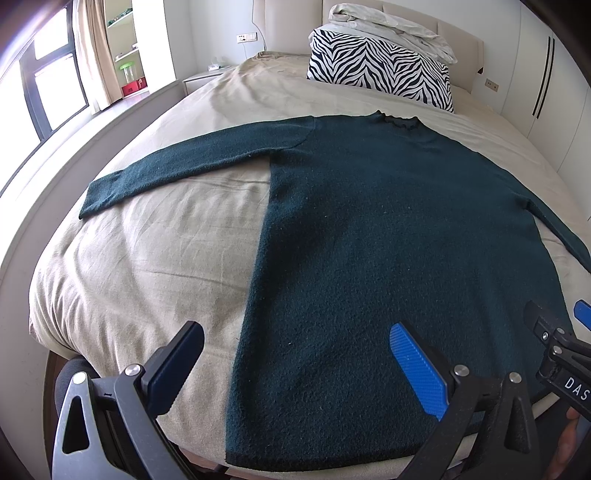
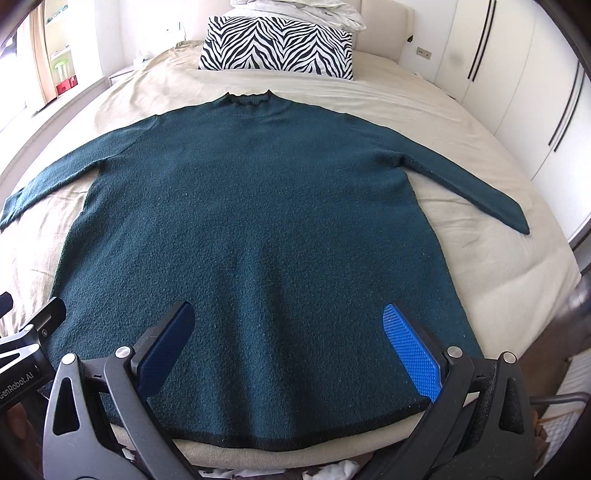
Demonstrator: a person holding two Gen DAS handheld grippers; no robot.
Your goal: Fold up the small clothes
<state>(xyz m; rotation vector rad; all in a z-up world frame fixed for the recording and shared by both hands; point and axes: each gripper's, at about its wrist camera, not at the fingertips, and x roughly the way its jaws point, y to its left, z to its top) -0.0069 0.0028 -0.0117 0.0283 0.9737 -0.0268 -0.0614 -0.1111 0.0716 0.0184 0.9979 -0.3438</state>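
A dark teal long-sleeved sweater point(image 1: 388, 240) lies flat and spread out on the bed, collar toward the headboard, both sleeves stretched sideways; it also shows in the right wrist view point(image 2: 258, 221). My left gripper point(image 1: 295, 358) is open and empty, hovering over the sweater's lower left edge near the hem. My right gripper point(image 2: 288, 343) is open and empty above the middle of the hem. The right gripper's body shows at the right edge of the left wrist view point(image 1: 561, 354).
The beige bedsheet point(image 1: 147, 240) covers the bed. A zebra-print pillow point(image 1: 380, 70) and a folded white duvet point(image 1: 391, 26) sit by the headboard. White wardrobe doors point(image 2: 517, 92) stand on the right, a window on the left.
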